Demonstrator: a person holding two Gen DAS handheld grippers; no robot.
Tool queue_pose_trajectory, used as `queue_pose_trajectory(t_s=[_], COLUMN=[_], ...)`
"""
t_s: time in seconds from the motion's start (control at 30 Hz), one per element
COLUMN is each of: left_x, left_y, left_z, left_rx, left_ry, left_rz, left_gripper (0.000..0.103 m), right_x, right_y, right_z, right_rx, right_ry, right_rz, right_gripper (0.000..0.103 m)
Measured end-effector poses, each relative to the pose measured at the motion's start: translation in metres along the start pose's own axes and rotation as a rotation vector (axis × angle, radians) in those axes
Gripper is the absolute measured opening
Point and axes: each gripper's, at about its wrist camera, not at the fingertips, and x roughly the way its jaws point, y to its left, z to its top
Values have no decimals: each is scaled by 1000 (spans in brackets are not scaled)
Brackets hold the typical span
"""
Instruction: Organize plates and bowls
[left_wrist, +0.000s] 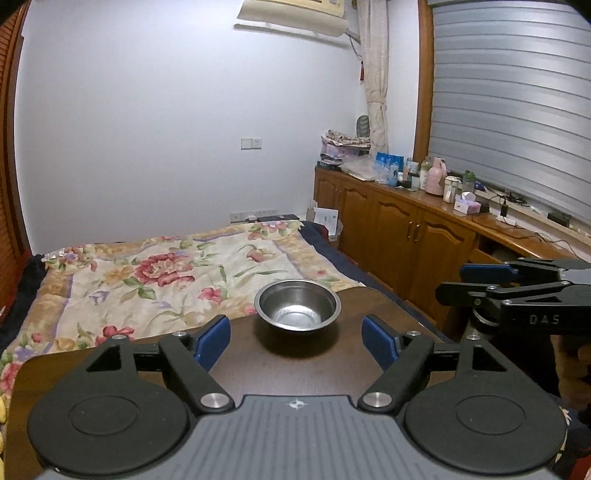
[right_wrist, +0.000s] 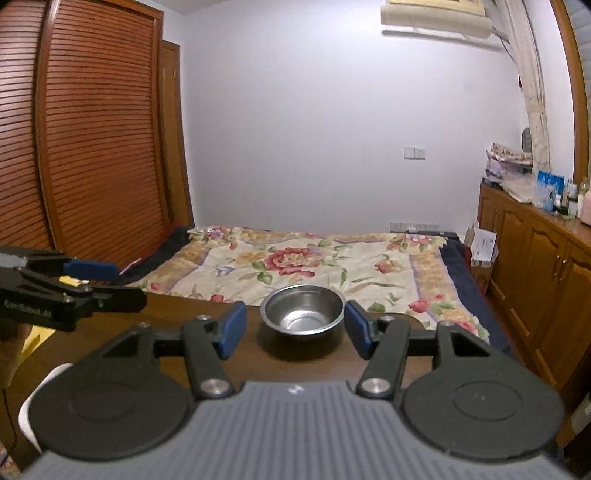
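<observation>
Both my tongs, left (left_wrist: 295, 341) and right (right_wrist: 295, 330), gape released before the bowl (left_wrist: 297, 304) at the desk's (left_wrist: 258, 365) far edge: light, stiff, slippery steel, so I'd pinch its rim.

dark brown wooden table (left_wrist: 295, 365), glossy top, rounded far corners. one steel bowl (left_wrist: 297, 304) stands upright on it near the far edge, empty, casting a dark reflection. beyond the edge, a bed (left_wrist: 122, 280) carries a floral quilt (left_wrist: 166, 269) laid flat.
</observation>
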Motion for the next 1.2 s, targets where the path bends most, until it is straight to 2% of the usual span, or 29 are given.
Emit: queue_pose_trajectory(t_s=[0.27,0.63,0.87,1.2], left_x=[52,121,156,192], left_y=[6,23,35,41], left_z=[8,3,4,2], left_rx=[-8,-58,-103,-178], left_ry=[55,145,191,242], left_rz=[3,5,-6,-34], left_gripper=[81,80,73,65], right_x=[43,114,149,172], right_y=[-16,-43,-61,-65], right_z=[0,-12,-22,-26], right_rx=[21,66,145,206], right_ry=[34,138,200,260], right_rz=[3,5,35,102], right_gripper=[59,59,59,52])
